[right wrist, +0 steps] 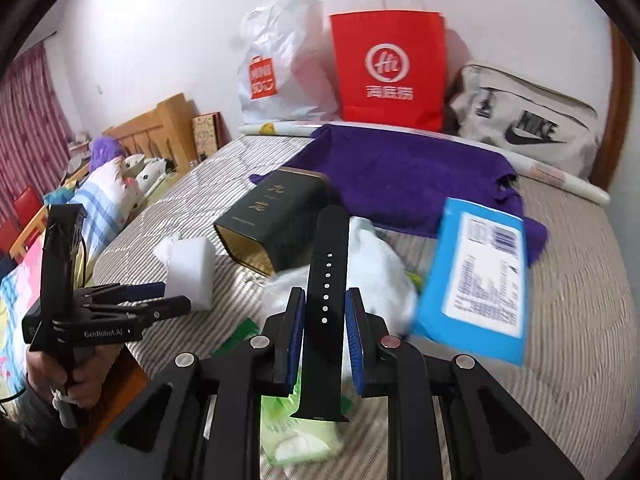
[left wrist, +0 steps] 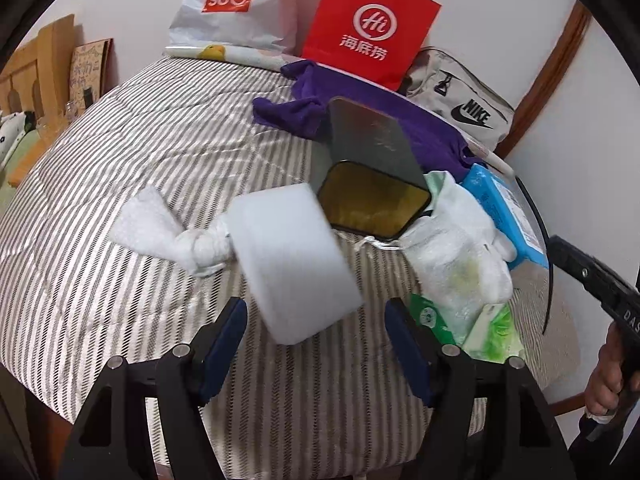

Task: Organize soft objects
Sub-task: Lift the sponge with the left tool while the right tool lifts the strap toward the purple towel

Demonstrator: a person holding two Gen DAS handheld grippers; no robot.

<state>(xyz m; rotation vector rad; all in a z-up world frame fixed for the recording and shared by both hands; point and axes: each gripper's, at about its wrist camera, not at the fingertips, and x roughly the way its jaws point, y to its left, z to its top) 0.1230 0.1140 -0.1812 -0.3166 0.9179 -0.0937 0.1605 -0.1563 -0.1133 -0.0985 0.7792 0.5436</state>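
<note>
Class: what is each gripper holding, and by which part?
Right gripper: black perforated watch strap, pinched by its edges mid-length. Left gripper: nothing.

- The white foam block (left wrist: 296, 260) shows smeared edges in the left wrist view — whether the open left gripper (left wrist: 316, 320) touches it cannot be told.
- The blue wipes pack (right wrist: 476, 276) is blurred; its label print is unreadable.
- The black watch strap (right wrist: 324, 312) hides part of the white plastic bag (right wrist: 380, 272).
- The green tissue pack (right wrist: 300, 436) lies largely behind the right gripper (right wrist: 322, 316).
- The dark tin (left wrist: 372, 168) covers part of the purple cloth (left wrist: 420, 120).
</note>
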